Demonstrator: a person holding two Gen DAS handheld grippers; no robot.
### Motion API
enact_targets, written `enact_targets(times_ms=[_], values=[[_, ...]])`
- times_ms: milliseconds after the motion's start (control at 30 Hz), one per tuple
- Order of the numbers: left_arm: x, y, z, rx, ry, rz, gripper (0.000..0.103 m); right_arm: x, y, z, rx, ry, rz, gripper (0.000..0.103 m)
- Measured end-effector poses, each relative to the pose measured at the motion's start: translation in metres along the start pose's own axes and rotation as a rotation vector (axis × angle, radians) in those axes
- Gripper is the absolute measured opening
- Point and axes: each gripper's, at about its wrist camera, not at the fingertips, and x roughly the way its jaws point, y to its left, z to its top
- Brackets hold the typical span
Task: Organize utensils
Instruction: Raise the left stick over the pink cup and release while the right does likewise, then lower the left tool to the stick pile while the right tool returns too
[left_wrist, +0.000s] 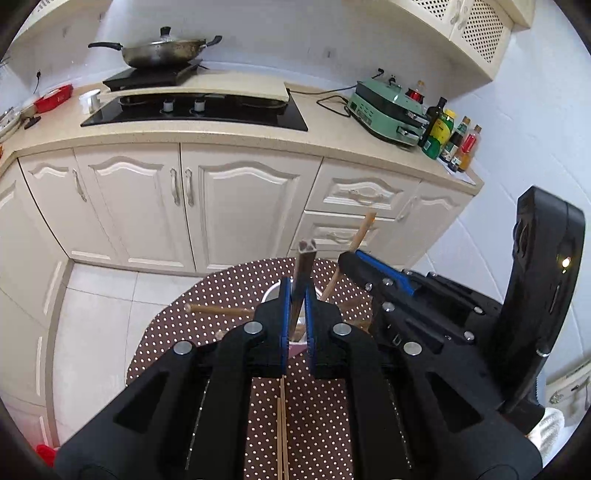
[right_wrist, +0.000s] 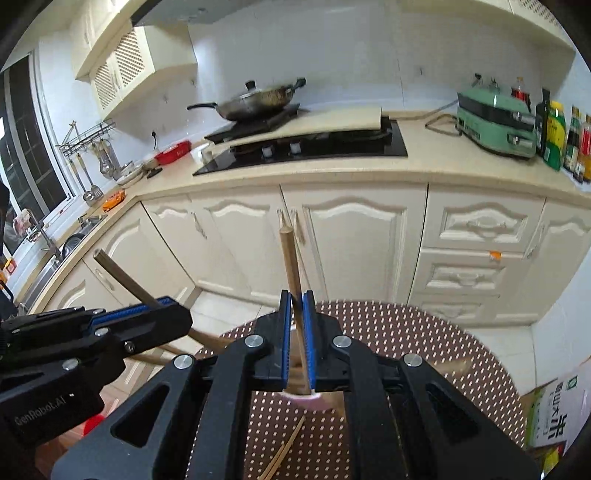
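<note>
While gripped: two utensils (left_wrist: 301, 273), one cup (left_wrist: 271, 293).

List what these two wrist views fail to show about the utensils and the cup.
- Cup, left wrist view: only a rim sliver shows; the left claw covers the rest.
- Cup contents, right wrist view: the right claw hides them.
- Dark utensil, lower end: hidden between the blue pads.
- Chopsticks on the dotted tablecloth: cut off by the bottom edge.
- Light wooden stick: its working end is hidden below the claw.
</note>
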Motion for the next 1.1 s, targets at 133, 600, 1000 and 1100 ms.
enact_targets(times_ms=[133,600,1000,1100], values=[[0.004,0.004,-0.005,-0.016,0.03,-0.016,0.01,0.004,-0.001,-0.009,0.022,0.045,0.005,0.007],[-0.016,0.001,-0.01,-0.023,0.012,-0.013,0.019,-0.02,0.001,-0.013,0.072,0.041,0.023,0.012],[-0.063,0.003,-0.024,0.003,-0.094,0.055,0.054,-0.061,0.015,-0.018,0.079,-0.022,0.031,0.029],[-0.073,0.004,-0.028,0.01,-0.116,0.078,0.061,-0.073,0.02,-0.019,0.078,-0.038,0.032,0.03]])
